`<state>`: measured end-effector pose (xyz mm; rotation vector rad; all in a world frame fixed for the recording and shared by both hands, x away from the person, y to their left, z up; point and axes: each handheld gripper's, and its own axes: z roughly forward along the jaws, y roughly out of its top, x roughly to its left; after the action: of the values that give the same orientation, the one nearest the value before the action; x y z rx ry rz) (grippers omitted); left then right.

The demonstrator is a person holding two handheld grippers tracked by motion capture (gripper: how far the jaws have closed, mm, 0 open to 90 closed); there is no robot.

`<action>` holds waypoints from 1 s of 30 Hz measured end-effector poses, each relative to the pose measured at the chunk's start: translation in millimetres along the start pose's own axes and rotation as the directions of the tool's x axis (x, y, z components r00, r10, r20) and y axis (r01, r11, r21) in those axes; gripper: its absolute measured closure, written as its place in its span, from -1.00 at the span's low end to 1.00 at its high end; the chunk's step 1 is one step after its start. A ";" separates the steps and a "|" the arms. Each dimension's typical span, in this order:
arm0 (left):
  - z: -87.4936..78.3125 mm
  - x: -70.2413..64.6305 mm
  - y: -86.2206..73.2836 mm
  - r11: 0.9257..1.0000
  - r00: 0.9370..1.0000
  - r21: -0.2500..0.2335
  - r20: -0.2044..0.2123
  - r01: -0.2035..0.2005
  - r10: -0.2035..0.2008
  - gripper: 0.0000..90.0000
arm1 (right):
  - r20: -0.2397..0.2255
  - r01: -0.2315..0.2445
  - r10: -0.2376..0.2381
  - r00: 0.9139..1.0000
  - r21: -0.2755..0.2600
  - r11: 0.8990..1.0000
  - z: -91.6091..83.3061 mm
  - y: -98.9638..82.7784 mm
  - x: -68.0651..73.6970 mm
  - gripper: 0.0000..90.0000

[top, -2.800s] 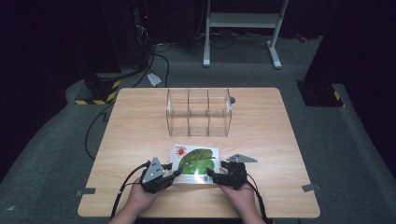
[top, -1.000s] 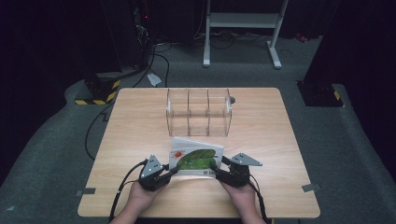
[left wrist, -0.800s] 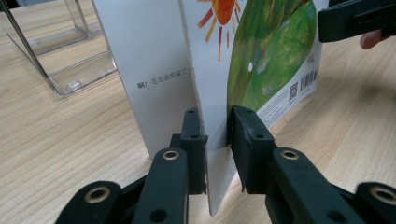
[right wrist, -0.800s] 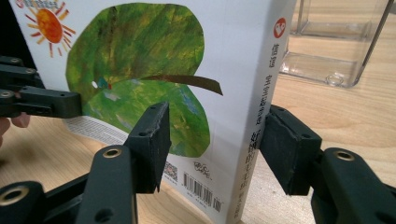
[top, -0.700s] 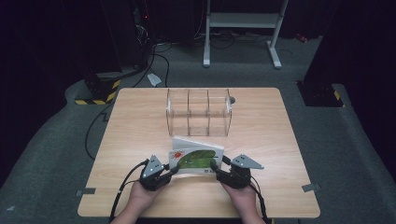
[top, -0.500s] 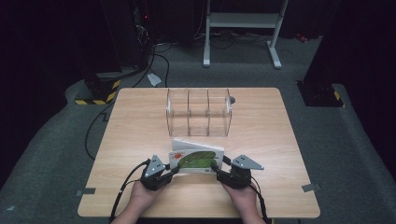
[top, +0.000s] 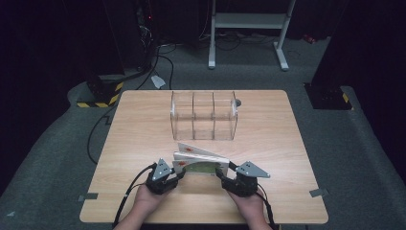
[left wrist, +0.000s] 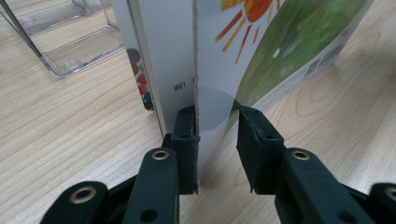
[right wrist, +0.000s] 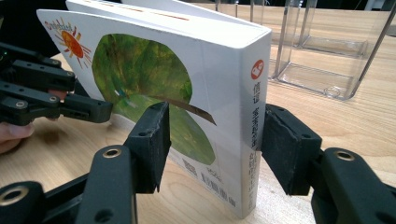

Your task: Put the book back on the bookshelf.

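Observation:
A white picture book with a sun and a green leaf on its cover stands on its long edge near the table's front. Its pages fan slightly open at the back. My left gripper holds its left end. In the left gripper view the jaws pinch the front cover alone, the inner pages lying left of them. My right gripper holds the spine end. In the right gripper view its jaws clamp across the book at the spine, and the left gripper shows at the far end.
A clear plastic organizer with three open compartments stands behind the book at the table's middle. It also shows in the left gripper view and the right gripper view. Dark floor, cables and a stand lie beyond the table.
The book lay flat between the grippers; both grippers have tipped it up onto its edge, and it now stands nearly upright with its pages slightly fanned.

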<state>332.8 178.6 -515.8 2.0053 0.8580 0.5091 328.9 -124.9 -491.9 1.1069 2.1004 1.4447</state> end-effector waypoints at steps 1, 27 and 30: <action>-0.3 -0.1 -0.2 1.000 1.000 0.001 0.002 -0.002 0.002 0.51 | 0.001 0.005 -0.006 1.000 0.002 1.000 -0.4 -0.1 0.6 -0.03; -12.1 7.0 -6.1 0.998 0.998 0.004 0.005 0.064 -0.064 0.26 | -0.045 0.037 -0.036 0.998 0.022 0.999 -7.5 0.3 -4.9 -0.11; -13.5 7.7 -7.0 0.998 0.998 0.003 -0.001 0.064 -0.064 0.24 | -0.052 0.056 -0.055 0.997 0.019 0.998 -6.3 3.1 -3.3 -0.17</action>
<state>326.9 194.5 -514.2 1.9741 0.9214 0.4725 328.0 -130.9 -487.0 1.0207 2.1684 1.4440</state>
